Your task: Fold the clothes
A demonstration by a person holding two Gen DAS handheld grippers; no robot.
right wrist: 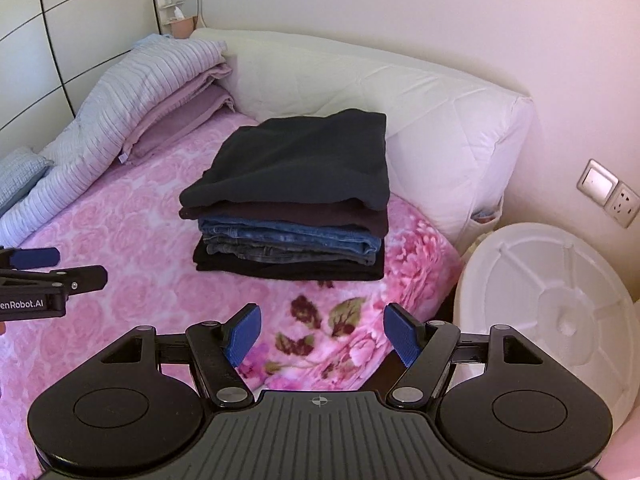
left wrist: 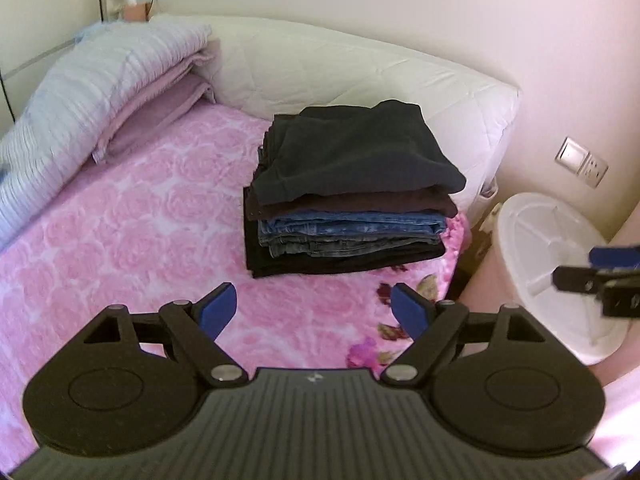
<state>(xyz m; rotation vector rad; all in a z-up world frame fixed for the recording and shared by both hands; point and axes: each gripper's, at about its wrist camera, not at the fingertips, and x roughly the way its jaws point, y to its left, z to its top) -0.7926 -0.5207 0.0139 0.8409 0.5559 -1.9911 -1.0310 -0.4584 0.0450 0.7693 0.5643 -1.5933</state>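
Clothes stack (left wrist: pixel 348 196) folded — both tools empty, wide.

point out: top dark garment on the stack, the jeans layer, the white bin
top dark garment (right wrist: pixel 296 160): right wrist view, middle of its upper face.
jeans layer (right wrist: pixel 288 236): right wrist view, folded front edge.
white bin (right wrist: pixel 500 276): right wrist view, bare part of its lid near the rim.

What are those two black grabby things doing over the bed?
They are for folding clothes. Right now the left gripper and the right gripper are both open and hold nothing. A neat stack of folded clothes sits on the pink blanket, with a dark top uppermost and jeans lower down.
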